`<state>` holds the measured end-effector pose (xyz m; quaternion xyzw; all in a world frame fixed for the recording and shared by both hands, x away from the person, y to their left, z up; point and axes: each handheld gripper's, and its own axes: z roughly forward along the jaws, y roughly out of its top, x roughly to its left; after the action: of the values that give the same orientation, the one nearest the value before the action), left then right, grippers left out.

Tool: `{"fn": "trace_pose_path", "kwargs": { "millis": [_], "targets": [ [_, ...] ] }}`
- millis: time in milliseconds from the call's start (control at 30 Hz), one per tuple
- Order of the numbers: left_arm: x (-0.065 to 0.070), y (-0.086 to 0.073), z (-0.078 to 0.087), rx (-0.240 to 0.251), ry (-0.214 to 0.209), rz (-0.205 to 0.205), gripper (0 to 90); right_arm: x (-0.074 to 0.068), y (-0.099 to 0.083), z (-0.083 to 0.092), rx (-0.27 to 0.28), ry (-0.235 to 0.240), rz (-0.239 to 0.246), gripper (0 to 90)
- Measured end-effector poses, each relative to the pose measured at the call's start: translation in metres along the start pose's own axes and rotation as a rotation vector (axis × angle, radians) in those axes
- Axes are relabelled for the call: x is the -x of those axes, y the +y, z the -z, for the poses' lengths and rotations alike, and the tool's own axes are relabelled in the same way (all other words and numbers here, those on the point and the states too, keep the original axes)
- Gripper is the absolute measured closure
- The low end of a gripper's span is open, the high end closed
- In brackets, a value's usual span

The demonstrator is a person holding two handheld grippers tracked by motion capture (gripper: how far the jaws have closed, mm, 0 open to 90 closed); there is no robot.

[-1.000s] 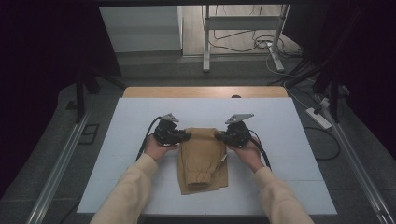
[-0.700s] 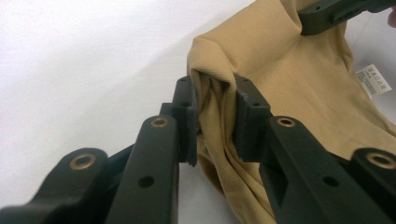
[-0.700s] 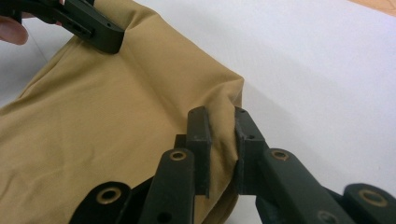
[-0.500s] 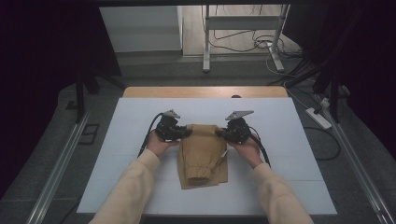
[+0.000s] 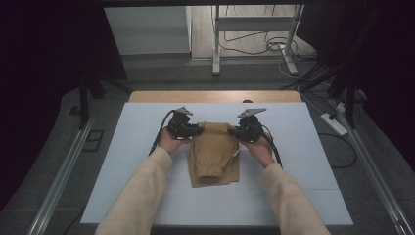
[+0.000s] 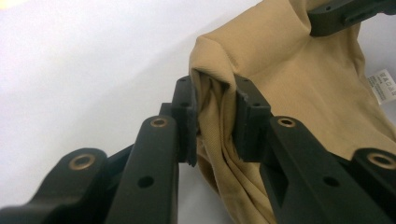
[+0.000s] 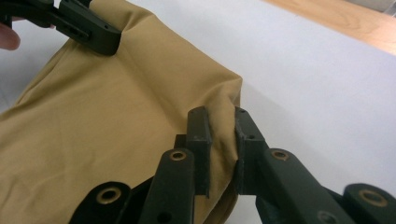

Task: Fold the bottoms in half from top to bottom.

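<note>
tan garment is draping soft and light; left gripper and right gripper are pinching its far corners, the sensible holds.

Person wears pale peach long sleeves. Both grippers, left gripper and right gripper, are black, with brass-coloured pivot pins, grey three-cornered top plates, trailing black cables.
</note>
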<state>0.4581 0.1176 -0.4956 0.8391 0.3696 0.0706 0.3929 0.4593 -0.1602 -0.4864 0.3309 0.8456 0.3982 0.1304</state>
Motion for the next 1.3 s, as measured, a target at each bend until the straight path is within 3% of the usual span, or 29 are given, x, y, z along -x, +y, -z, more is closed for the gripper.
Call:
{"fn": "trace_pose_path", "kwargs": {
  "millis": [367, 433, 500, 567, 667, 900, 1300],
  "targets": [
    [-0.001, 0.003, -0.001, 0.002, 0.016, 0.003, 66.8, 0.005, -0.001, -0.002, 0.004, -0.016, -0.013, 77.4],
    [-0.002, 0.003, 0.001, 0.001, 0.029, 0.017, 56.7, 0.004, -0.001, -0.002, 0.008, -0.03, -0.009, 67.1],
    [-0.004, 0.002, 0.004, 0.0, 0.047, 0.045, 35.2, 0.004, -0.001, -0.002, 0.008, -0.067, 0.002, 46.5],
    [-0.007, -0.002, 0.007, 0.003, 0.046, 0.062, 25.9, 0.004, -0.002, -0.001, 0.014, -0.068, -0.012, 40.1],
    [-0.007, -0.009, 0.012, 0.009, 0.03, 0.074, 24.2, 0.004, -0.004, 0.002, 0.019, -0.073, -0.029, 36.3],
    [-0.002, -0.033, 0.023, -0.002, -0.003, 0.055, 24.4, 0.001, -0.014, 0.011, 0.026, -0.014, -0.044, 36.8],
    [0.023, -0.066, 0.048, 0.001, -0.036, 0.023, 26.6, -0.02, -0.037, 0.029, -0.007, 0.077, 0.011, 38.9]
  ]
}}
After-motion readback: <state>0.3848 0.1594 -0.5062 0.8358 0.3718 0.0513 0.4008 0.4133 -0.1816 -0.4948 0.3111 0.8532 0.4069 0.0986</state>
